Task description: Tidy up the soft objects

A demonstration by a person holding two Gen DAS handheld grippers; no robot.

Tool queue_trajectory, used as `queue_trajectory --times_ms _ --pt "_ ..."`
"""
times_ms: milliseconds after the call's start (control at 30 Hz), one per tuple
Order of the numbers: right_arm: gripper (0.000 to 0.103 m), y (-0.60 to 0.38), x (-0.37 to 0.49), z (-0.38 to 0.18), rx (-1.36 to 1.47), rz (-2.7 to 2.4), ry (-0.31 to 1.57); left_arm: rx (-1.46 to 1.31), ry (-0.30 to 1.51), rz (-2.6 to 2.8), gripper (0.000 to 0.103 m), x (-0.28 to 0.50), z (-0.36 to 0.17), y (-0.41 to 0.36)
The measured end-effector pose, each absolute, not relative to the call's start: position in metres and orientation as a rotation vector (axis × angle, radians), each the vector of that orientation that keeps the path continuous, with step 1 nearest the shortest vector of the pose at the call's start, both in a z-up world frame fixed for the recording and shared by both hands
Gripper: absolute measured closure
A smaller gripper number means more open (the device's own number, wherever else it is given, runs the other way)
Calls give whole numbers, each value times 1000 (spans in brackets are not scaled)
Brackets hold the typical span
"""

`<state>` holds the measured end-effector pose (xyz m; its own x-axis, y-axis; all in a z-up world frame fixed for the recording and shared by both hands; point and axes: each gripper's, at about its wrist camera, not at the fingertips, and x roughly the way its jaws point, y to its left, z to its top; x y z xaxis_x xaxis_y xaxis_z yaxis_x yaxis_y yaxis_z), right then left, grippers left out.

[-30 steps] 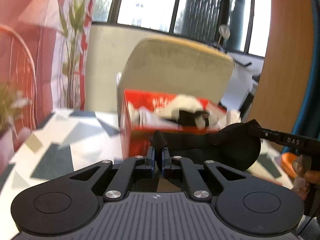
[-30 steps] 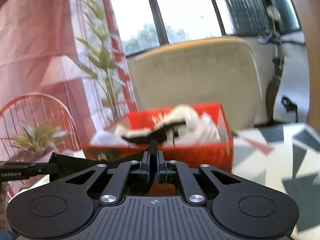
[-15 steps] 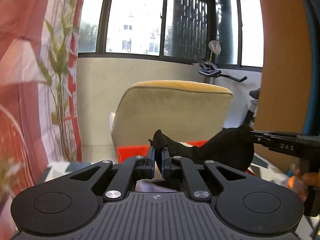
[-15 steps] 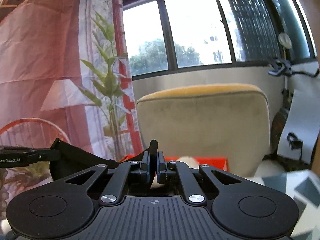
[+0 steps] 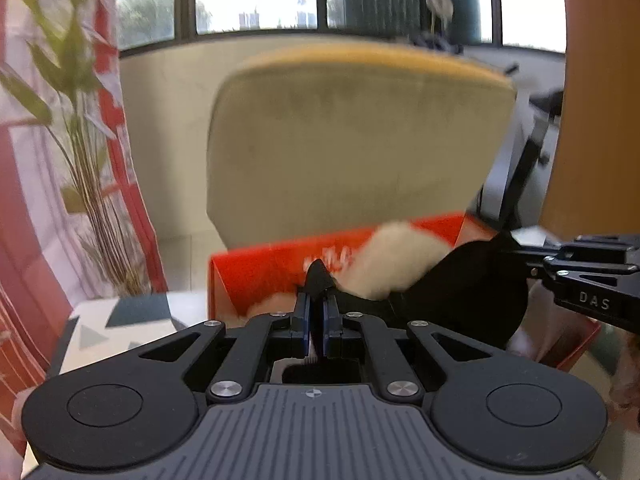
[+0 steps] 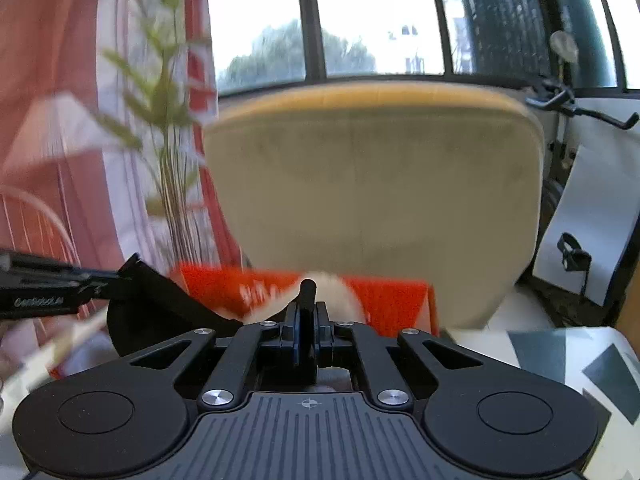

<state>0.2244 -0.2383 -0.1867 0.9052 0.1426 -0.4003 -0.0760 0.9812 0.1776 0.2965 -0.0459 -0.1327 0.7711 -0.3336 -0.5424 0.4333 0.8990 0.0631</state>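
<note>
- Left hand-held gripper (image 5: pixel 315 304): jaws pressed together, clamped on one end of a black fabric piece (image 5: pixel 460 292); a small peak of the fabric stood up between the pads.
- Right hand-held gripper (image 6: pixel 306 312): jaws likewise together, pinching the other end of the same black fabric piece (image 6: pixel 160 312); a dark nub of it poked up above the fingertips.
- In the left wrist view the right hand-held gripper (image 5: pixel 528 258) reached in from the right edge, its tip at the fabric's far corner; in the right wrist view the left hand-held gripper (image 6: pixel 116 276) came in from the left edge, likewise at the fabric's corner.
- The fabric hung slack between the two, held up in front of a red box (image 5: pixel 272 272).
- Red box stood on the patterned bench (image 6: pixel 560 352); a white fluffy object (image 5: pixel 400 256) showed inside it, just behind the fabric.
- Beige chair (image 6: pixel 372 200) behind the box; tall plant (image 5: pixel 76 128) to the left. Both views blurred.
</note>
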Motion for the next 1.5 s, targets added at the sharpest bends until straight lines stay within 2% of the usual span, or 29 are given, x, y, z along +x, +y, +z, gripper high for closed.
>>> queue_trajectory --times_ms 333,400,433,467,533,633,700,733,800,867,1100,1500 --pt "97 -247 235 -218 203 85 493 182 619 -440 96 311 -149 -46" --pt "96 -247 234 -217 199 77 499 194 615 -442 93 311 -149 -46" --pt "95 -247 233 -215 194 66 502 200 608 -443 82 310 -148 -46" --pt "90 -245 233 -214 187 46 507 204 606 -444 54 313 -146 -46" --pt "83 -243 231 -211 182 30 510 196 591 -437 20 310 -142 -42" --pt "64 -240 225 -203 170 14 500 187 558 -423 11 303 -134 -36" --pt "39 -240 219 -197 178 6 486 170 552 -399 3 299 -127 -31" --pt "35 -240 216 -193 186 8 478 151 549 -395 0 296 -123 -27" --pt "14 -240 210 -185 198 25 475 122 546 -394 0 290 -115 -21" --pt "1 -239 202 -177 206 36 466 112 552 -388 0 283 -109 -18" --pt "0 -233 178 -153 236 52 470 89 578 -362 0 256 -95 -11" --pt "0 -216 144 -132 214 18 476 160 478 -289 0 205 -74 -12"
